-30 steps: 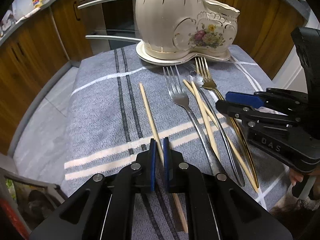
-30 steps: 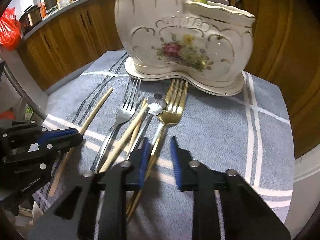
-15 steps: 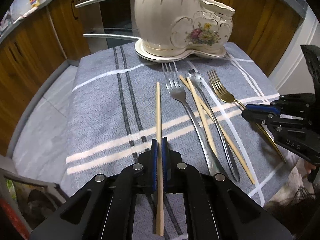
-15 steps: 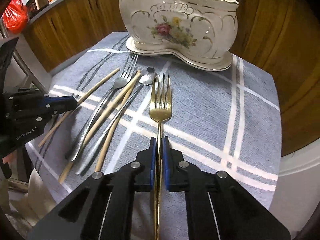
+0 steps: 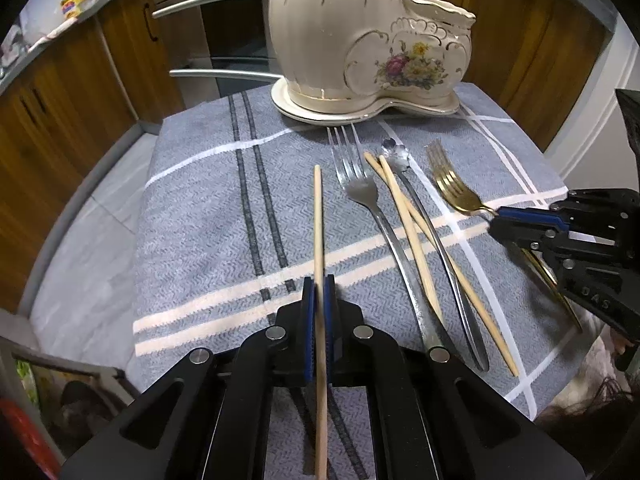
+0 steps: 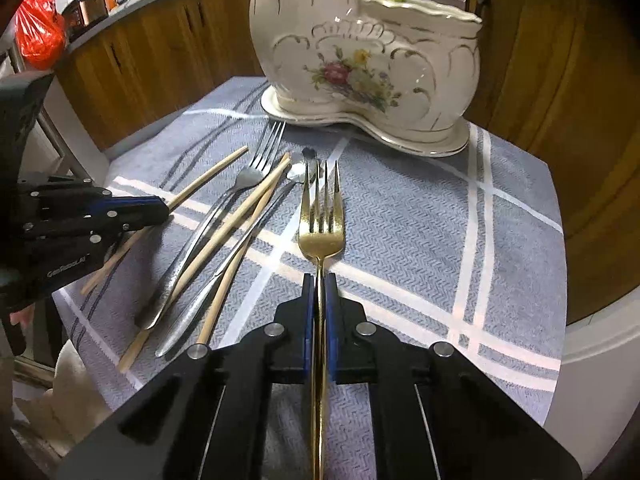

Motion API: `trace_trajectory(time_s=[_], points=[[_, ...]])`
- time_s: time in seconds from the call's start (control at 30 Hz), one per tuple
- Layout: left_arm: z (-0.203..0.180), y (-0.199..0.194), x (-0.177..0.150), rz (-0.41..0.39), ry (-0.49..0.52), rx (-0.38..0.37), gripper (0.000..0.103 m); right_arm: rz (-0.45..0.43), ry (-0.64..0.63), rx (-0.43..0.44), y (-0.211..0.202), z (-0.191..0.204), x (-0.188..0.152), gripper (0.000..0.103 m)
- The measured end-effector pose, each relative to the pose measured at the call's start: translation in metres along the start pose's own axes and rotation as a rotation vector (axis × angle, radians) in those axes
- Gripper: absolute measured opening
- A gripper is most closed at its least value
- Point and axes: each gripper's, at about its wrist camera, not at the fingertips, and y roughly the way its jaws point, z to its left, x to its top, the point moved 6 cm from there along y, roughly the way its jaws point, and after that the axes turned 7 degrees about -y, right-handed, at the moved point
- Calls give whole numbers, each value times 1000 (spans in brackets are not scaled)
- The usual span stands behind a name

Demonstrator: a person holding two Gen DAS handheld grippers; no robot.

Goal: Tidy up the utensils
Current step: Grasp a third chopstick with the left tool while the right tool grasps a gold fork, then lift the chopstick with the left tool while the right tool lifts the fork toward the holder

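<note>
Wooden chopsticks number three: one chopstick point(image 5: 318, 232) is clamped between the blue pads of the left gripper point(image 5: 319, 292), running straight up the centre of the left wrist view with both ends protruding, and two loose chopsticks point(image 5: 416, 240) lie crossed on the cloth right of centre. Forks number two. One silver fork point(image 5: 362, 192) lies flat, tines toward the upper frame, just left of the crossed pair. One gold fork point(image 6: 322, 220) is gripped by its thin handle in the right gripper point(image 6: 320, 286), whose jaws have just been closing and now sit tight on the handle; its four tines point to the upper centre of the right wrist view, and its polished head appears raised off the cloth. One silver spoon point(image 5: 396, 156) with a small decorative bowl lies beside the loose chopsticks, its long handle passing under them toward the lower right. One cream ceramic utensil holder point(image 5: 360, 40), boot-shaped, with gold trim and a painted flower bouquet, stands on a matching base at upper centre in both views. All loose items rest on a grey-blue woven cloth point(image 5: 200, 220) with white and dark stripes. Brown wooden cabinets point(image 6: 160, 52) fill the background, and one red bag point(image 6: 38, 32) sits at upper left in the right wrist view.
</note>
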Motion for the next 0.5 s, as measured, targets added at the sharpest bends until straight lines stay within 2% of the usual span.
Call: trace_trajectory(time_s=[0.2,0.5], points=[[6,-25,8,-91,-18,-19,5,-106,26,27,-26,-6,4,5],[1,-74,31,-253,-14,-71,5,-291,21,-7,-68,-14,21,5]])
